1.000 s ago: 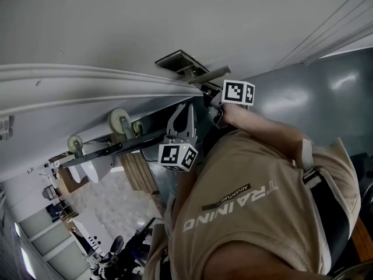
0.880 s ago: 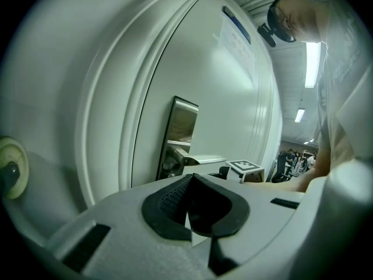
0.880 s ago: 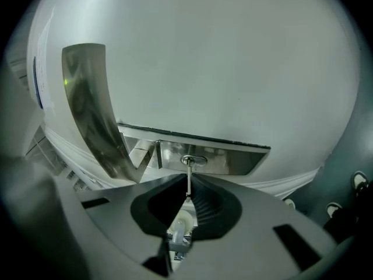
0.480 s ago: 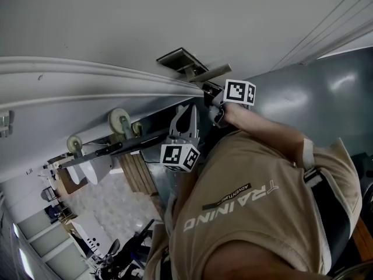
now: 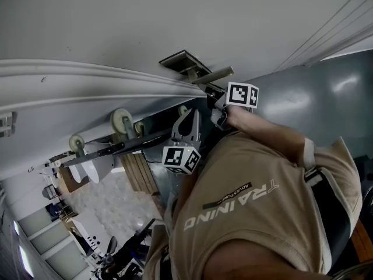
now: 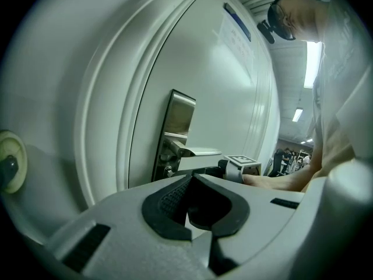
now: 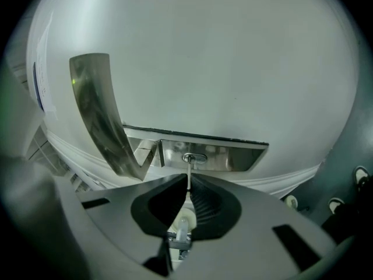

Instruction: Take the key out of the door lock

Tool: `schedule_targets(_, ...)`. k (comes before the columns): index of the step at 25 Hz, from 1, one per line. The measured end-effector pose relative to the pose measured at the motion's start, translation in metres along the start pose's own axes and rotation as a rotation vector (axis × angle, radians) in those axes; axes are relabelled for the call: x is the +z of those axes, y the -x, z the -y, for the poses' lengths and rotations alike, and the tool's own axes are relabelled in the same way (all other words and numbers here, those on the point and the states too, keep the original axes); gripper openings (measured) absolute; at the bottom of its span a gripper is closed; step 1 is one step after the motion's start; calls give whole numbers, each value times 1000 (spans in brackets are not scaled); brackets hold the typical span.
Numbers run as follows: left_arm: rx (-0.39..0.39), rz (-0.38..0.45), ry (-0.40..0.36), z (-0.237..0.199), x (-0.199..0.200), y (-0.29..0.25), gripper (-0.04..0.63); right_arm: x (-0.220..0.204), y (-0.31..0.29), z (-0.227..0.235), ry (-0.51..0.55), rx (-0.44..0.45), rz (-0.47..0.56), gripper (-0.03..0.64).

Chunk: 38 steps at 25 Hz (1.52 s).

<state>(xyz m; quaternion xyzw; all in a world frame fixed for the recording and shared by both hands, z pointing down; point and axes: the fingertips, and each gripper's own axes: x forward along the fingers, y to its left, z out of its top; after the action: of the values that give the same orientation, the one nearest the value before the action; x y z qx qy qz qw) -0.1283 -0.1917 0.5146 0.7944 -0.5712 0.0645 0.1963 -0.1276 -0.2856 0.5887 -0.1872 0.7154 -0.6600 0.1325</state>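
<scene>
Key clamped, not yet out
Right hand-held gripper (image 7: 187, 194), clamped on the key (image 7: 188, 177), has barely shifted; the blade still enters the lock (image 7: 194, 157) at 12 o'clock. Left hand-held gripper (image 6: 187, 182) is closed, empty.

Even indoor light; ceiling strips glare; fisheye edges dark; near jaws blurred.

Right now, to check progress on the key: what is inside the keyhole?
The key is in the keyhole, its outer end clamped by the right gripper. How deep it reaches inside is covered.
</scene>
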Motion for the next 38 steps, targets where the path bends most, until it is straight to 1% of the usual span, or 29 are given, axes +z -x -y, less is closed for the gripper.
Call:
schedule_targets(7,7,17,39,-8,5,-5,9,-4,3,1,-14,3,-13,18)
schedule_targets(11,-4,7,39,-8,3,-9,9,-6,4,0,1,-1,-19,18)
schedule_targets(17,-7,4,40,-5,2,-9,9,-7,6,0,-6,4,-32,18)
schedule_targets(21,4,-3,47,-6,-2,-4,9,-19,17,0,-22,2,-40,18)
schedule_targets(23,6,-3,49,-9,-3,-3,9,-20,19,1,-12,7,-39,18)
schedule_targets(26,-4,-1,49,-10,-6,-1,9,-19,19,1,3,14,-35,18)
schedule_targets(29,-20,1,49,-8,-9,4,9,-27,23,0,3,3,-38,18)
schedule_targets(34,-57,20,34,-7,-4,18,9,-41,28,-8,61,-20,-34,18)
schedule_targets(38,-74,23,0,-12,0,41,9,-54,35,-14,131,-68,-13,18)
